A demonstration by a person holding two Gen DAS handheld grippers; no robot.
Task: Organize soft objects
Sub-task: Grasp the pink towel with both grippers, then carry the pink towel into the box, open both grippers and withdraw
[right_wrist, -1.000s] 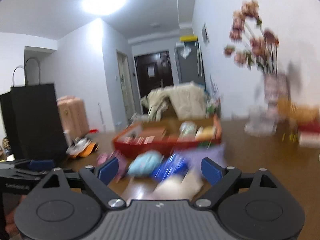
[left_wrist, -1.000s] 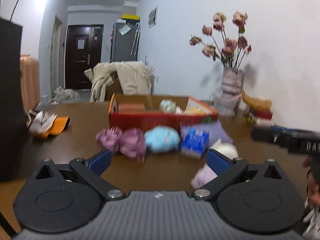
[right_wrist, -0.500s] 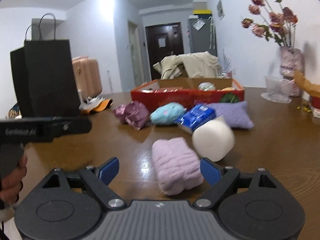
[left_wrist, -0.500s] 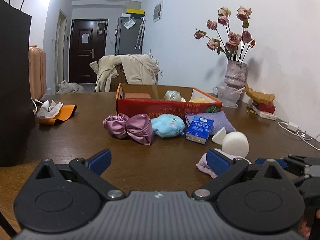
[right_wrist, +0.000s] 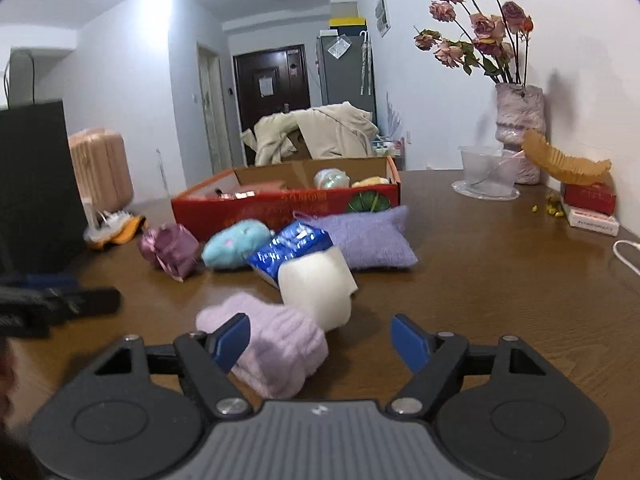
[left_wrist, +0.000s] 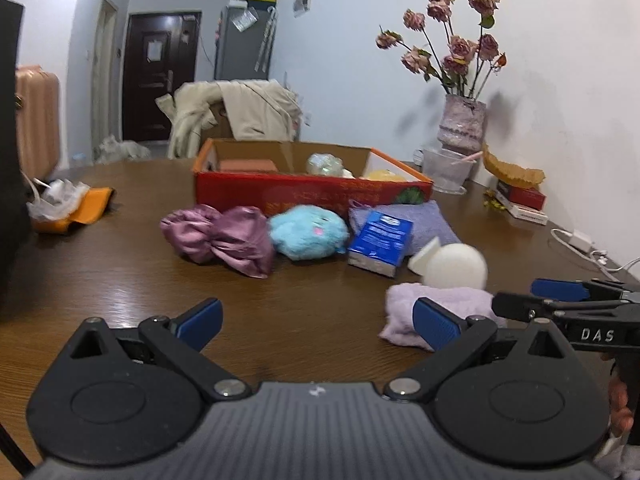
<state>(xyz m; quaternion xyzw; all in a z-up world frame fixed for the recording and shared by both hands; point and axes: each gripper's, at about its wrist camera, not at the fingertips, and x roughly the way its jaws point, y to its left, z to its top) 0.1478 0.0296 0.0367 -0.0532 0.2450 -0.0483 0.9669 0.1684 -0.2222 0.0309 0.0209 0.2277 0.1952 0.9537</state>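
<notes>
Right claw [right_wrist: 320,340] stands released, jaws wide apart, low over the brown wooden counter [right_wrist: 500,300], with the folded pale-lilac fleece cloth [right_wrist: 276,344] lying partly between its fingers: the left blue pad sits just beside or against the cloth, contact not confirmed, while the right pad stands clear of it. Left claw [left_wrist: 316,318] is likewise released and empty, held over bare counter to the left of the cloth. Just behind the cloth lies a white foam cylinder [right_wrist: 316,288], near or touching it. Further back, in a row on the counter: a crumpled mauve satin pouch [right_wrist: 170,250], a light-blue plush toy [right_wrist: 236,244], a blue foil tissue packet [right_wrist: 290,248] and a purple fuzzy cushion [right_wrist: 368,238]. Behind these stands the open red cardboard box [right_wrist: 280,208], already holding a few items. Judgement: the step in hand is the approach to the lilac cloth, with most soft items not yet boxed. The next move calls for centring the right claw over the cloth, lowering until both pads straddle the fold, then clenching firmly enough that the limp fabric does not slip, without nudging the foam cylinder.
</notes>
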